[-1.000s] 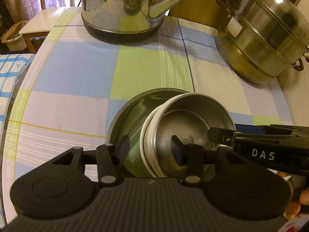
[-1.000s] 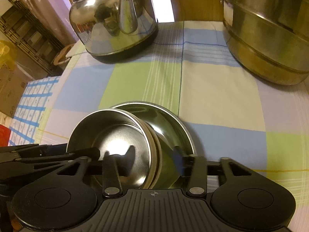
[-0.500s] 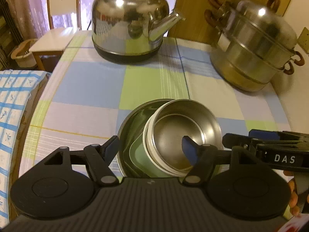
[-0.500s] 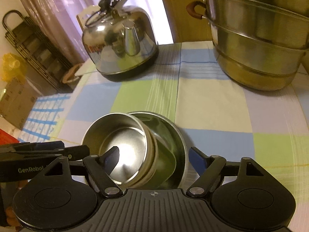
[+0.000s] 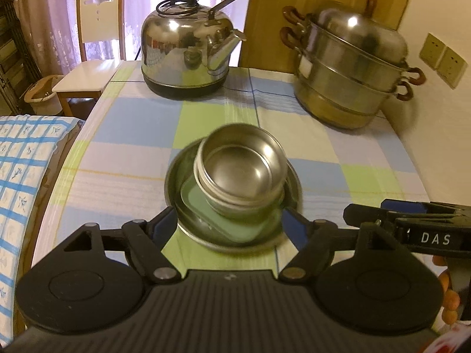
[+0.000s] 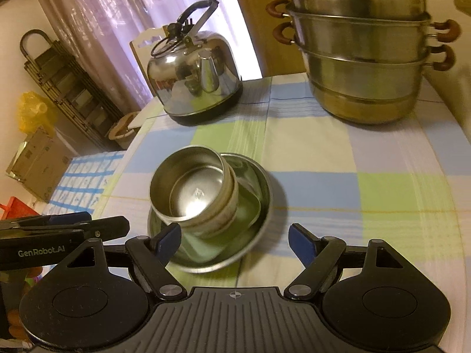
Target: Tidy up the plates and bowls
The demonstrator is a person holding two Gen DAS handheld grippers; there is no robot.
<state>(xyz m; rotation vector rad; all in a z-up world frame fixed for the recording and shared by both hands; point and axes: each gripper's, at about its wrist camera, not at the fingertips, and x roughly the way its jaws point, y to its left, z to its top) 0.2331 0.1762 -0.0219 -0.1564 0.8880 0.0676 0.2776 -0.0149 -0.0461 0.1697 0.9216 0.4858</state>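
Now — both tools spread | bowl (image 5: pixel 241 170) blurred, hides plate (image 5: pixel 188 226) middle

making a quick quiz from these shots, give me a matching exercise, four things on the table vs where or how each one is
Things:
1. kettle
2. steamer pot
3. small steel bowl
4. left hand-held gripper

Places or states:
A. tilted inside the wide steel plate
B. far right of the checked tablecloth
C. open, holding nothing
D. far left, by the chair

Pairs: 1-D, 2-B, 3-A, 4-C
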